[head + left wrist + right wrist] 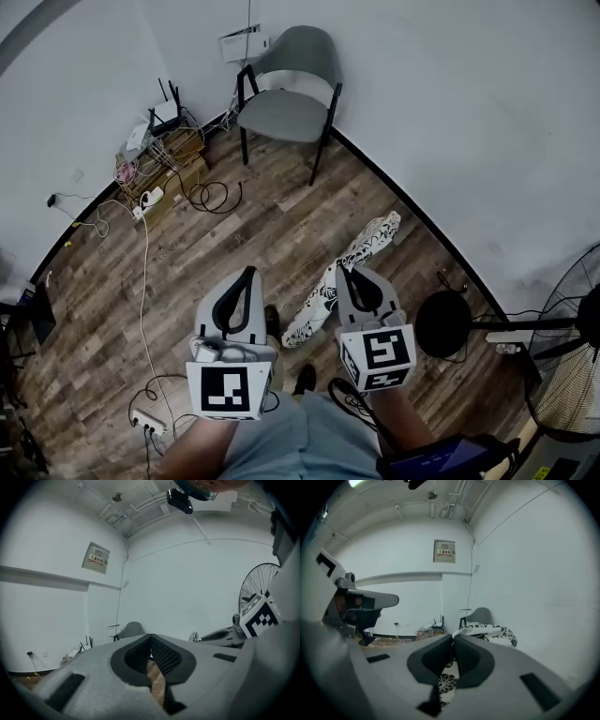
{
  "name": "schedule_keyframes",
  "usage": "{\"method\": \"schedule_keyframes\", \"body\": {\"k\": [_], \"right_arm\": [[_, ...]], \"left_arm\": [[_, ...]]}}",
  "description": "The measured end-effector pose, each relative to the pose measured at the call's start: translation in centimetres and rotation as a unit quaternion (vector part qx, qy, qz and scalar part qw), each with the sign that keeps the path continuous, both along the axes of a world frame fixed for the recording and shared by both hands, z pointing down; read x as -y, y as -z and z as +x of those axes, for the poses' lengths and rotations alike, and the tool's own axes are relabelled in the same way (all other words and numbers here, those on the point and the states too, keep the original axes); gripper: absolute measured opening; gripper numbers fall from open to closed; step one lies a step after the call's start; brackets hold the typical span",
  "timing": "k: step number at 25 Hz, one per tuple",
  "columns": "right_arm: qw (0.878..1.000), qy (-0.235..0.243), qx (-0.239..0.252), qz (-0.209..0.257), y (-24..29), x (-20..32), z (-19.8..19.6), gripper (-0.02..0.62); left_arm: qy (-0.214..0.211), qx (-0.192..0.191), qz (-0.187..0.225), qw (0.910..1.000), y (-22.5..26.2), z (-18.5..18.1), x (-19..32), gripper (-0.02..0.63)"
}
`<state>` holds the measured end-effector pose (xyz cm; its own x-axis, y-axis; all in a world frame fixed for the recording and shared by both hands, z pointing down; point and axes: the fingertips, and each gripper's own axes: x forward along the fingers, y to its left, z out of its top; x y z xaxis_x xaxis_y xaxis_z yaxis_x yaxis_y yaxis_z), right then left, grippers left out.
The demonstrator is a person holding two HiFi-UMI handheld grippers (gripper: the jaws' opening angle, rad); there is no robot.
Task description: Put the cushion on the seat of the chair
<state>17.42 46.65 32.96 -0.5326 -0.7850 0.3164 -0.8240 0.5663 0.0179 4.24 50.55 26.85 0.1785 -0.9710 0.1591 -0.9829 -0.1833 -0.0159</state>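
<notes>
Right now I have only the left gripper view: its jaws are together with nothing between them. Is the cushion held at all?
Observer: Yes. The right hand-held gripper is shut on an edge of the black-and-white cushion.
Operator: Is there anything on the chair?
Observer: No. In the head view the chair stands in the corner and its grey seat is bare.
Operator: Anything on the floor near it?
Observer: A coil of black cable lies on the boards to the chair's left in the head view, beside cardboard boxes by the wall.
</notes>
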Motion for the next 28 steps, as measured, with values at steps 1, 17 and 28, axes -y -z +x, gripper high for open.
{"method": "schedule_keyframes", "body": {"k": [1, 17, 28], "right_arm": [[1.000, 0.000, -0.002, 0.001, 0.0, 1.3, -0.7, 0.014], [0.998, -0.038, -0.015, 0.056, 5.0, 19.0, -10.4, 0.014], [0.998, -0.052, -0.023, 0.042, 4.1, 24.7, -11.3, 0.014]], "left_arm": [[-0.003, 0.001, 0.001, 1.0000, 0.0, -0.6, 1.4, 0.009], [-0.052, 0.000, 0.045, 0.9976, 4.2, -10.8, 19.7, 0.009], [-0.072, -0.004, 0.021, 0.9972, 2.2, -11.6, 25.5, 0.009]]}}
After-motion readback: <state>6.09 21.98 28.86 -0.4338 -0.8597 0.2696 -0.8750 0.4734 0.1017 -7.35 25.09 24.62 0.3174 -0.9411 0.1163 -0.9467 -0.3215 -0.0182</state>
